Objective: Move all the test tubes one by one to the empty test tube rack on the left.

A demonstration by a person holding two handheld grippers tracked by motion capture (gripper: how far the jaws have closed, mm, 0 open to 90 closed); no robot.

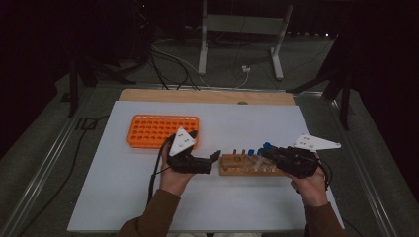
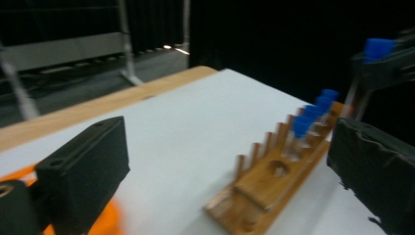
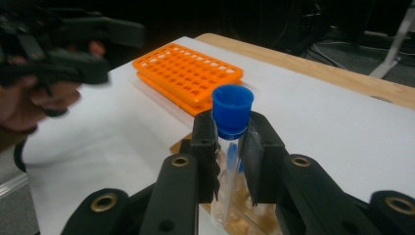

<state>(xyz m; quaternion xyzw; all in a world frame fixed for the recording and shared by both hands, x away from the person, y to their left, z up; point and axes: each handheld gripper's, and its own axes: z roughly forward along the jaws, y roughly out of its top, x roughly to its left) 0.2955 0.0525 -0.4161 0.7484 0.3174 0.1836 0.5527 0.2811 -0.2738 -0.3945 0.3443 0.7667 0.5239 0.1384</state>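
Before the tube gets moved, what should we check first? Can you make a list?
1. Right gripper shut on the blue-capped tube: ok.
2. Cap on the tube: ok.
3. Tube lifted free of the wooden rack: cannot tell.
4. Left gripper open and holding nothing: ok.
5. Orange rack has free holes: ok.
6. Left gripper out of the way between the racks: not ok, it sits beside the wooden rack.

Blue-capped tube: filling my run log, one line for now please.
right gripper shut on blue-capped tube | above wooden rack | left gripper open, empty
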